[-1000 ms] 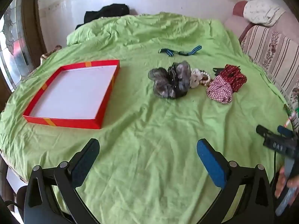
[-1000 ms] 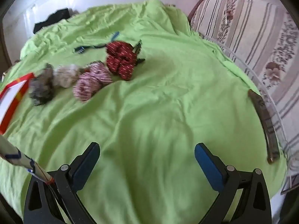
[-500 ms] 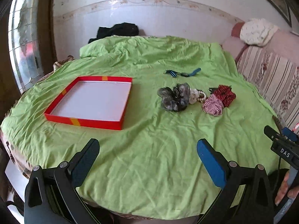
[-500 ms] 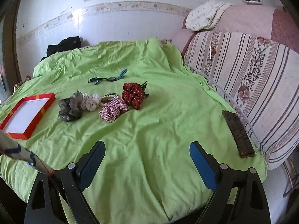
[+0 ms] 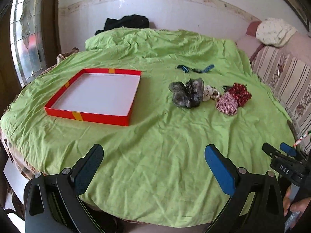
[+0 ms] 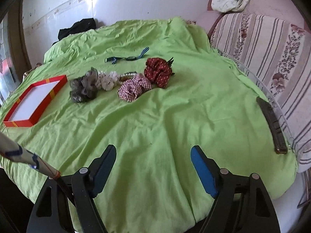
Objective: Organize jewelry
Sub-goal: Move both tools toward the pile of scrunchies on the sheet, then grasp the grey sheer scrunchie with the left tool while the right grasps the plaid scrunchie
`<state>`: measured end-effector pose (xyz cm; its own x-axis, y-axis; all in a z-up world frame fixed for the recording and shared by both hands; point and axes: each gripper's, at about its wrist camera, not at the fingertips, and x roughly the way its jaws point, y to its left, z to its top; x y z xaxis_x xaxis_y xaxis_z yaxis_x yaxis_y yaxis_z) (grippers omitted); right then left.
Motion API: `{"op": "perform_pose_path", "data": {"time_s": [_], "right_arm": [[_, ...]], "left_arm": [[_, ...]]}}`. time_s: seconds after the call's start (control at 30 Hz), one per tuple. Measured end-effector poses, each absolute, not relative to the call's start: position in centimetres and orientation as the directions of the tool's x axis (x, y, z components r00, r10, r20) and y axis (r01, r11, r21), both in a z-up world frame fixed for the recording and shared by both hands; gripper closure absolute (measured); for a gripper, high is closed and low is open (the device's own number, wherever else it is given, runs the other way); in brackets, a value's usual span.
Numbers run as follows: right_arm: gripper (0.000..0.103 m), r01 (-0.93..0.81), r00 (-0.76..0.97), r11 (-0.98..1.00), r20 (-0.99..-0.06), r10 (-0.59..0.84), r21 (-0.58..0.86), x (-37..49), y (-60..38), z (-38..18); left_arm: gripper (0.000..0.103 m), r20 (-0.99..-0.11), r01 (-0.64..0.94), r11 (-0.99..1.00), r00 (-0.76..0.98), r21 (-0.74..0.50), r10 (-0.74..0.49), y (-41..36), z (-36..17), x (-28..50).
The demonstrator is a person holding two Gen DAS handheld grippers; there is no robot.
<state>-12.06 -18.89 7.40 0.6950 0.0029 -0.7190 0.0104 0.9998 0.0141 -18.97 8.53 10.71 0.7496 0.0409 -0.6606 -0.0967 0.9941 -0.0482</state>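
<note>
I am holding my right gripper [image 6: 153, 167] low over the near edge of the green sheet [image 6: 155, 120]; its jaws are closing slowly with nothing between them. My left gripper [image 5: 153, 167] is standing wide open and also empty. The scrunchies [image 6: 124, 81] are lying in a row far ahead of me, and this row is running sideways, from the red box [image 5: 93, 97] toward the striped sofa [image 6: 272, 58]. I judge my right hand is nearer to the dark red scrunchie [image 6: 158, 71], on the sofa end of the row, well apart from the box.
</note>
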Motion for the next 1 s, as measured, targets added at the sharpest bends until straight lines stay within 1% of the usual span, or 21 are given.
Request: {"op": "perform_pose_path", "data": {"time_s": [0.13, 0.2, 0.37, 0.5, 0.53, 0.63, 0.73, 0.77, 0.8, 0.83, 0.87, 0.9, 0.93, 0.97, 1.0], "right_arm": [[0.02, 0.021, 0.669, 0.998, -0.743, 0.027, 0.055, -10.6, -19.7, 6.1], [0.026, 0.031, 0.652, 0.995, -0.757, 0.05, 0.092, -9.3, -20.5, 5.7], [0.031, 0.052, 0.63, 0.977, -0.766, 0.127, 0.205, -5.3, -21.8, 6.1], [0.031, 0.032, 0.647, 0.961, -0.739, 0.191, 0.276, -1.9, -21.5, 6.6], [0.031, 0.028, 0.648, 0.959, -0.735, 0.198, 0.283, -1.1, -21.3, 6.6], [0.031, 0.021, 0.649, 0.953, -0.729, 0.216, 0.301, 1.4, -20.7, 6.0], [0.031, 0.017, 0.63, 0.942, -0.735, 0.251, 0.336, 3.5, -20.3, 5.1], [0.031, 0.013, 0.623, 0.94, -0.738, 0.259, 0.341, 4.2, -20.1, 4.8], [0.037, 0.008, 0.618, 0.939, -0.741, 0.265, 0.343, 4.8, -19.9, 4.5], [0.042, -0.003, 0.612, 0.94, -0.743, 0.272, 0.342, 5.4, -19.5, 4.3], [0.055, -0.01, 0.603, 0.942, -0.75, 0.274, 0.337, 5.8, -19.2, 4.0], [0.07, -0.014, 0.591, 0.944, -0.759, 0.274, 0.33, 6.2, -18.9, 3.7], [0.079, -0.015, 0.58, 0.943, -0.765, 0.279, 0.332, 6.6, -18.6, 3.4], [0.092, -0.016, 0.569, 0.94, -0.77, 0.289, 0.341, 6.9, -18.6, 3.1], [0.093, -0.011, 0.557, 0.934, -0.773, 0.303, 0.357, 7.1, -18.6, 3.0]], "left_arm": [[0.0, -0.685, -0.048, 0.998, 0.729, -0.047, 0.002, 8.0, 10.5, -17.0], [0.0, -0.699, -0.036, 0.998, 0.715, -0.052, -0.011, 8.0, 10.8, -15.2], [0.0, -0.727, -0.014, 0.997, 0.685, -0.08, -0.048, 8.2, 11.7, -10.0], [0.0, -0.757, -0.004, 0.981, 0.638, -0.191, -0.145, 8.7, 11.0, -4.4], [0.0, -0.774, -0.011, 0.972, 0.607, -0.235, -0.18, 8.9, 10.2, -2.3], [0.0, -0.796, -0.04, 0.951, 0.559, -0.307, -0.234, 9.3, 8.2, 1.5], [0.006, -0.807, -0.059, 0.933, 0.524, -0.355, -0.273, 9.3, 6.3, 4.9], [0.016, -0.811, -0.065, 0.927, 0.509, -0.369, -0.287, 9.3, 5.7, 5.8], [0.026, -0.815, -0.068, 0.918, 0.489, -0.39, -0.31, 9.1, 5.0, 6.7], [0.033, -0.822, -0.071, 0.911, 0.465, -0.406, -0.33, 8.8, 4.3, 7.5], [0.052, -0.827, -0.07, 0.908, 0.446, -0.413, -0.342, 8.5, 3.8, 8.0], [0.069, -0.838, -0.059, 0.909, 0.415, -0.412, -0.353, 7.6, 3.1, 8.6], [0.075, -0.845, -0.051, 0.911, 0.398, -0.409, -0.357, 7.2, 2.8, 9.0], [0.085, -0.85, -0.047, 0.913, 0.389, -0.404, -0.356, 6.8, 2.7, 9.0], [0.088, -0.852, -0.046, 0.915, 0.386, -0.4, -0.353, 6.5, 2.8, 9.0]]}}
